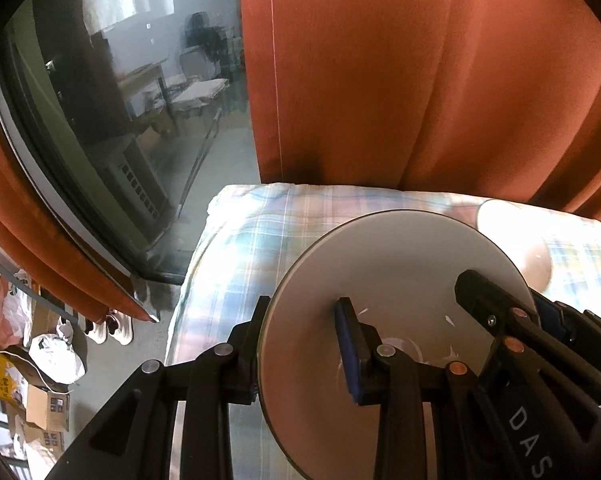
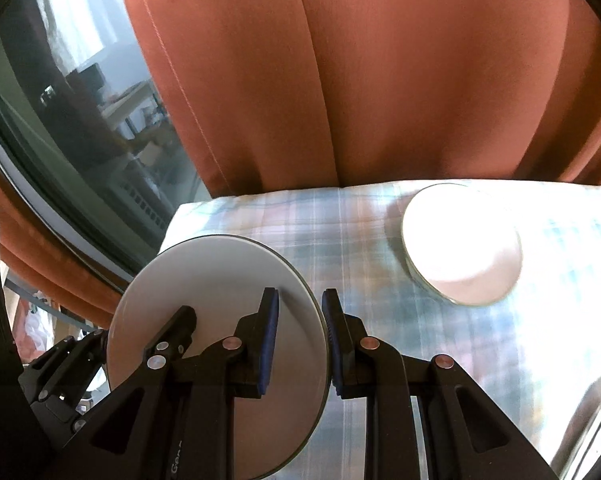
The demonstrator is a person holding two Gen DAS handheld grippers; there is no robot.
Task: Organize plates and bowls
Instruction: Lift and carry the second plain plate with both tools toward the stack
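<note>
A white plate [image 1: 400, 264] [image 2: 220, 276] hangs tilted above the plaid-covered table [image 1: 252, 224] [image 2: 340, 216], held at two opposite edges. My left gripper [image 1: 304, 316] is shut on its left rim, one finger under the plate and one blue pad on its face. My right gripper [image 2: 300, 308] is shut on the plate's right rim in the same way. Each gripper shows in the other's view, the right gripper [image 1: 480, 292] and the left gripper [image 2: 176, 328]. A white bowl [image 2: 460, 244] [image 1: 532, 256] rests on the cloth beyond, partly hidden by the plate in the left wrist view.
An orange curtain [image 2: 380, 80] hangs close behind the table's far edge. A dark window pane [image 1: 132, 120] is at the left. Boxes and bags [image 1: 44, 376] lie on the floor below left. Something shiny and metallic [image 2: 592, 420] lies at the table's near right.
</note>
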